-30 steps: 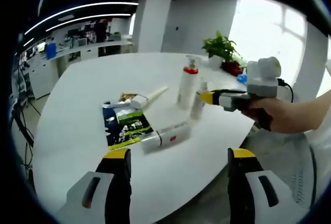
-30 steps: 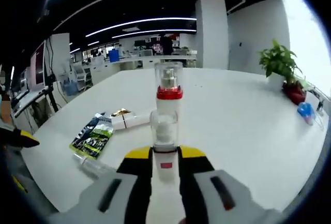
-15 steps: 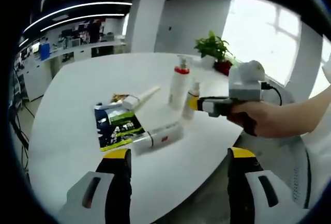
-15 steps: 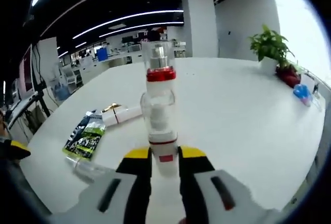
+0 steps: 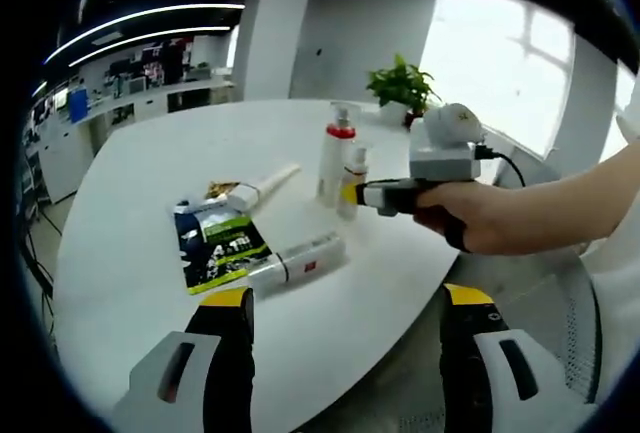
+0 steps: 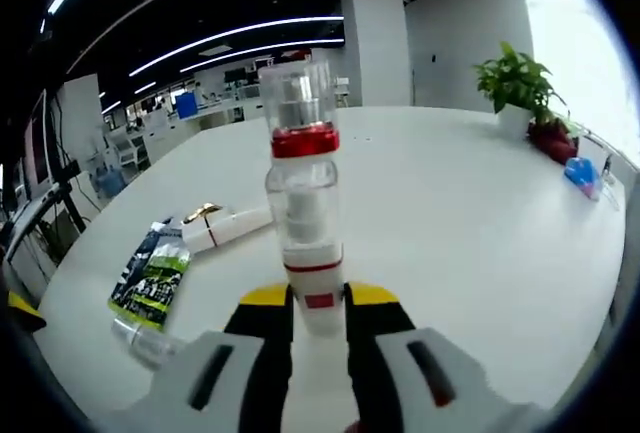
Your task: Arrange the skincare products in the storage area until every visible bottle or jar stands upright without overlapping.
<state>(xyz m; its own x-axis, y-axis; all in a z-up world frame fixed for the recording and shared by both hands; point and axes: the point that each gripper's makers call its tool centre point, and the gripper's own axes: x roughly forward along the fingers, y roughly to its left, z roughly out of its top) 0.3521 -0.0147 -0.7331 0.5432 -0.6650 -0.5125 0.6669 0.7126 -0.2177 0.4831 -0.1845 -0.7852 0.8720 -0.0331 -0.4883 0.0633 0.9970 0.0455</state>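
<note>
Clear bottle (image 6: pixel 303 238) clamped upright in right hand-held gripper (image 6: pixel 318 305), pump bottle (image 5: pixel 333 161) just behind, left hand-held gripper (image 5: pixel 345 303) open.

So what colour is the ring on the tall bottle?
Red. The tall bottle shows it best in the right gripper view.

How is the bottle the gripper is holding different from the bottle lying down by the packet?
The held bottle stands upright between the right gripper's jaws; the lying bottle rests on its side on the white table. The held bottle is next to the pump bottle; the lying bottle is beside the green packet. Both look clear with red marks.
</note>
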